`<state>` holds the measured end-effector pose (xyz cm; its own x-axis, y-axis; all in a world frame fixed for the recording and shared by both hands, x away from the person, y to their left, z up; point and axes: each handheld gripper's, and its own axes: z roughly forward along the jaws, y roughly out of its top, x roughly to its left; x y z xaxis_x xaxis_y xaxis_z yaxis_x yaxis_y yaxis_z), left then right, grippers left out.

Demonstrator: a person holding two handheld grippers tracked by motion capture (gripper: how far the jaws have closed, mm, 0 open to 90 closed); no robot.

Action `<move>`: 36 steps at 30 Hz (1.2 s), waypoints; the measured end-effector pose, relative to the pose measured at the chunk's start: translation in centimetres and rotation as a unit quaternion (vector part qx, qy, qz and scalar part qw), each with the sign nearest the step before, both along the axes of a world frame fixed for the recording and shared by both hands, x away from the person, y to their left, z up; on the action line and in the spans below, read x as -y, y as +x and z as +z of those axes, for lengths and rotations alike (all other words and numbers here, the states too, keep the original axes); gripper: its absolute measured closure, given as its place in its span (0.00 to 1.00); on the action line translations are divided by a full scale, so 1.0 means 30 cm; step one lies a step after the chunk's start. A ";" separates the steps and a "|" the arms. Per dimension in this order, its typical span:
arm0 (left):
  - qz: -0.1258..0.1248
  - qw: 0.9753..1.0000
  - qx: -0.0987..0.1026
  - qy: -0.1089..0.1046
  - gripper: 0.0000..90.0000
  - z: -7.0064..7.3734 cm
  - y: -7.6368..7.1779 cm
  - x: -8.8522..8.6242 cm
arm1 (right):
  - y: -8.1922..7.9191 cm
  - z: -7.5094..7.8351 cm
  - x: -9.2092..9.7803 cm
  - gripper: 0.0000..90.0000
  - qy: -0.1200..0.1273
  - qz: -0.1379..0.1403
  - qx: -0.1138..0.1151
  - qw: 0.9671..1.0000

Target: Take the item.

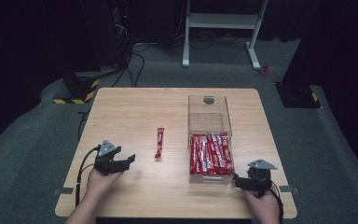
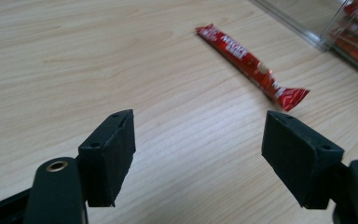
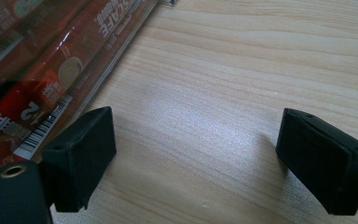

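A single red coffee-stick sachet lies on the wooden table, left of a clear plastic box. Several more red sachets lie packed in the box's front half. My left gripper rests near the table's front left, open, with bare wood between its jaws; the loose sachet lies just ahead of it. My right gripper sits at the front right corner of the box, open and holding nothing. Beside its left jaw are the boxed sachets behind the clear wall.
The box's back half holds no sachets, and a hinged clear lid stands at its rear. Beyond the table are a grey carpet, a white frame stand, cables, and a yellow-and-black striped base.
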<state>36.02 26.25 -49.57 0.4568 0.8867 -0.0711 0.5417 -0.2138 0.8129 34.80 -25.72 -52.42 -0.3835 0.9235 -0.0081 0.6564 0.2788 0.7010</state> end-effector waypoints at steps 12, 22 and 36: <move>0.020 0.999 -0.034 0.030 0.29 -0.062 -0.065 -0.114 | 0.000 0.000 0.000 0.13 0.000 -0.001 0.000 1.000; 0.016 0.996 -0.047 0.068 0.24 -0.103 -0.131 -0.156 | 0.000 0.000 0.000 0.13 0.000 -0.001 0.000 1.000; 0.045 0.996 -0.045 0.059 0.13 -0.116 -0.171 -0.189 | -0.002 0.000 -0.001 0.13 0.000 -0.002 0.001 1.000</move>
